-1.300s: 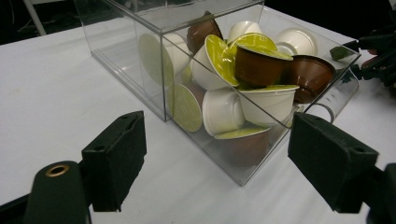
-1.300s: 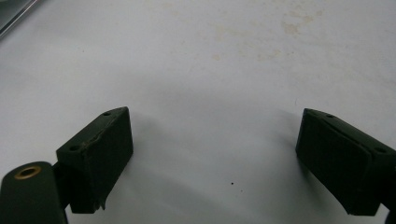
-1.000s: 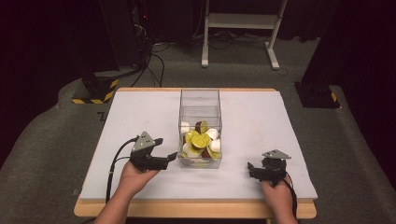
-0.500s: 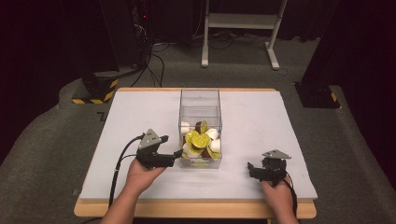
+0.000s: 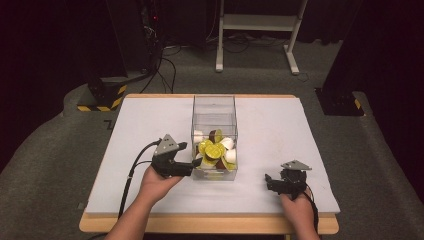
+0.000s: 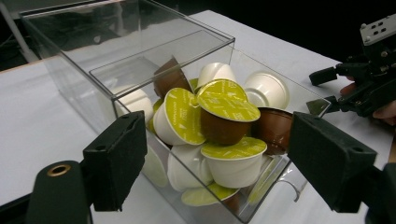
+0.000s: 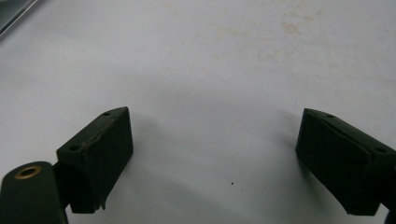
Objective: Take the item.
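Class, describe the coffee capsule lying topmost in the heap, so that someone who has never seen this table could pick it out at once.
On the white table stands a clear plastic box, its near end heaped with coffee capsules. The topmost capsule crowns the heap between the left gripper jaws: brown cup, round yellow-green foil lid facing up, while neighbouring lidded ones are white-bodied.

My left claw (image 5: 196,162) lies at the near left corner of the clear box (image 5: 214,107), jaws apart and pointing toward its wall. The box stands mid-bench (image 5: 150,125), its near end heaped with coffee capsules (image 5: 214,150), yellow-green, white and brown. My right claw (image 5: 270,181) rests on the bench well to the right of the box, jaws pointing left.
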Motion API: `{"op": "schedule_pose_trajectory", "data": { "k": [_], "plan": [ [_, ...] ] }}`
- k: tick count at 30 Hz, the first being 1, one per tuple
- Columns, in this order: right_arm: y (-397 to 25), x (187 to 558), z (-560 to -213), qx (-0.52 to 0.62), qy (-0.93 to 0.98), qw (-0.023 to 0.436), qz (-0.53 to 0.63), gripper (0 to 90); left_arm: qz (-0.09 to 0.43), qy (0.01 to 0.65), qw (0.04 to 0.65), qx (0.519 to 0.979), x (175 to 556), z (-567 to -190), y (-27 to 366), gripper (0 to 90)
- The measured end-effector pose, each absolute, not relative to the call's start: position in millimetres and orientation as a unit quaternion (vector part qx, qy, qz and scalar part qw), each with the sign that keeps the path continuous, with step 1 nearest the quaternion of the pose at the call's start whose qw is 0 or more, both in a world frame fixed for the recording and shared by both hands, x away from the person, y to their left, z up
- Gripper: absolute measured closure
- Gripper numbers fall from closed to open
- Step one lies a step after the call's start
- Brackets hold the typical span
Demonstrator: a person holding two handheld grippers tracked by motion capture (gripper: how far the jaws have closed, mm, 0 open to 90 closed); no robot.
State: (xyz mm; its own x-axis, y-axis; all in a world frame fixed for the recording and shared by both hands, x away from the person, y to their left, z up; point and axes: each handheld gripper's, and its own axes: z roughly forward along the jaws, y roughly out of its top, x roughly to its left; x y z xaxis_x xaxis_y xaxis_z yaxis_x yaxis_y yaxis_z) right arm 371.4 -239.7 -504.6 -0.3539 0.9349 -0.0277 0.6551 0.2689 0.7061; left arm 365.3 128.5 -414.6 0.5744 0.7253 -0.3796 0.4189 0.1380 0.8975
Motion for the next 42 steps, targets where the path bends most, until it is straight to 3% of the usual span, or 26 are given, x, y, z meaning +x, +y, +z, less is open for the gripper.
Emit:
{"op": "schedule_pose_trajectory", "data": {
  "k": [42],
  "plan": [
    [-239.5,371.2,-504.6,0.521,0.763,0.228,0.307,11.1,0.096,0.444,0.582,0.674,394.0,-427.9,81.9,22.8]
  ]
}}
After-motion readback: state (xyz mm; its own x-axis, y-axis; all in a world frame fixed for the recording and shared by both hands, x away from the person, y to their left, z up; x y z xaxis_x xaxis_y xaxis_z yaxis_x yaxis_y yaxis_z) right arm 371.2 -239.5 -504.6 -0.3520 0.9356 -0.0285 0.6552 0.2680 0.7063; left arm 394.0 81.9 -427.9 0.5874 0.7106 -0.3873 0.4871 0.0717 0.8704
